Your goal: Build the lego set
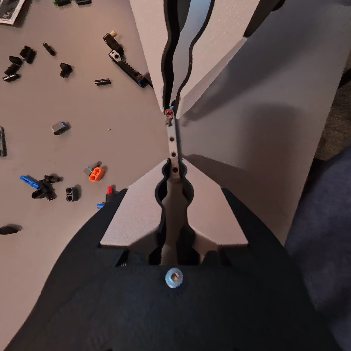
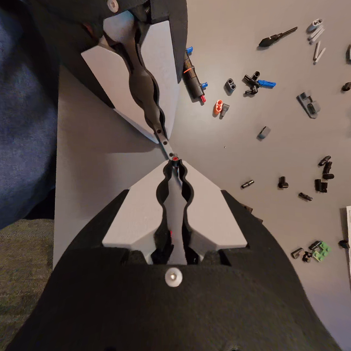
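Observation:
My left gripper (image 1: 175,161) is shut on one end of a thin grey beam with holes (image 1: 172,140). My right gripper (image 2: 174,161) is shut on a small dark piece with a red centre (image 2: 175,158) and a blue part behind it, held against the beam's (image 2: 164,142) far end. The two grippers meet tip to tip above the grey table; the right one shows in the left wrist view (image 1: 171,108) and the left one in the right wrist view (image 2: 159,133). The red-centred piece also shows in the left wrist view (image 1: 169,113).
Loose lego parts lie scattered on the table (image 1: 114,123): an orange connector (image 1: 96,174), a blue axle pin (image 1: 28,180), a long black assembly (image 1: 125,64), a small grey brick (image 1: 60,127), a green plate (image 2: 322,251). A booklet (image 1: 9,11) lies at the corner. The table edge (image 2: 57,152) borders dark fabric. Across from one pair of fingers to the other is roughly 5 cm. The left tips stand about 7 cm off the orange connector (image 1: 96,174). My right wrist view (image 2: 217,106) looks at it from another angle.

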